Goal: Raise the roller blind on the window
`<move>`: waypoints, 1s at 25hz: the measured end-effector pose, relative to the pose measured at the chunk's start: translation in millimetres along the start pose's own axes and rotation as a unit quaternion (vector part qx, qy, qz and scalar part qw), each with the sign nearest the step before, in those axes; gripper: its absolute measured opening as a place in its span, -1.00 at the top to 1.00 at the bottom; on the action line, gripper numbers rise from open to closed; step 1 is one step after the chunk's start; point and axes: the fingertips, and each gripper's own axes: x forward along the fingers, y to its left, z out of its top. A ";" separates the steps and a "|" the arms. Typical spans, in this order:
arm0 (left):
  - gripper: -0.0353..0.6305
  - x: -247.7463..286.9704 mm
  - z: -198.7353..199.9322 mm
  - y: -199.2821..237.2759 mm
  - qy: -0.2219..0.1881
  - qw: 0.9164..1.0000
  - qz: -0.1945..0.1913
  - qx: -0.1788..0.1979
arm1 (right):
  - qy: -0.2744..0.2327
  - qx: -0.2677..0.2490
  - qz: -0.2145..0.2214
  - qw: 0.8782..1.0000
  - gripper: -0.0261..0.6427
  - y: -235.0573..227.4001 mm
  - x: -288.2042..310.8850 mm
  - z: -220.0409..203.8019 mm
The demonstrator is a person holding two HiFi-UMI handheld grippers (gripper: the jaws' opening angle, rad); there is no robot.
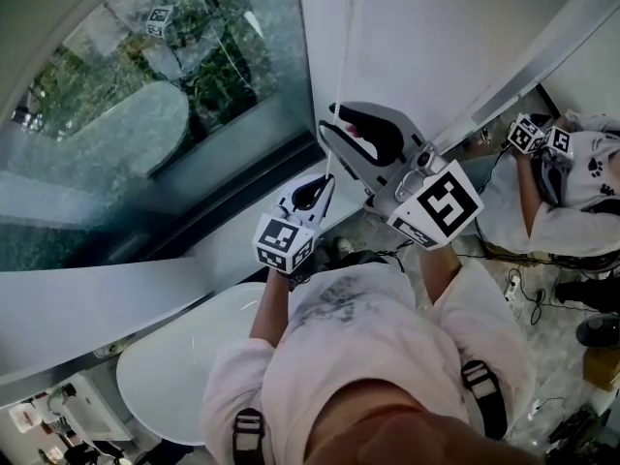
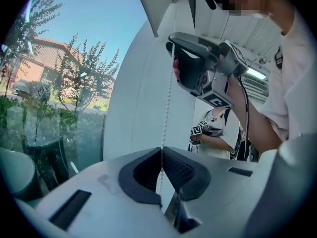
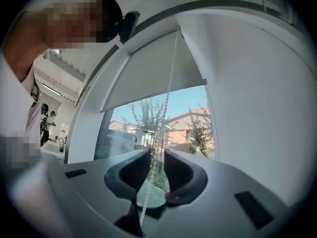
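Hand-over-hand stage, it seems. Lower down, the left hand-held gripper (image 2: 161, 150) has its jaws pressed together on the bead chain (image 2: 168, 98). Higher up, the right hand-held gripper (image 3: 157, 155) is slightly spread, chain running loose between. It probably clamps and pulls next. The roller blind (image 3: 148, 78) covers the window (image 3: 163, 115) top.

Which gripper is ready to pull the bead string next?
Left, probably. The left gripper has its jaws shut on the bead chain, so it can pull now. The right gripper, higher up the chain, has its jaws apart around it, not gripping.
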 end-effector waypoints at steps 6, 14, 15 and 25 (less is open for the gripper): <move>0.86 -0.2 1.2 0.0 -0.003 1.000 0.001 0.003 | -0.023 0.020 -0.005 1.000 0.71 -5.6 0.1 25.3; 0.86 3.8 -22.2 4.4 0.019 1.000 -0.003 -0.002 | -0.021 0.034 -0.020 0.999 0.74 -1.9 -0.9 1.2; 0.86 4.1 -29.4 4.5 0.024 1.000 -0.002 -0.007 | -0.014 0.034 -0.021 0.999 0.74 -0.8 -1.4 -5.7; 0.86 8.6 -73.6 10.7 0.048 0.998 0.000 -0.027 | 0.007 0.043 -0.021 0.999 0.74 6.9 -8.6 -48.8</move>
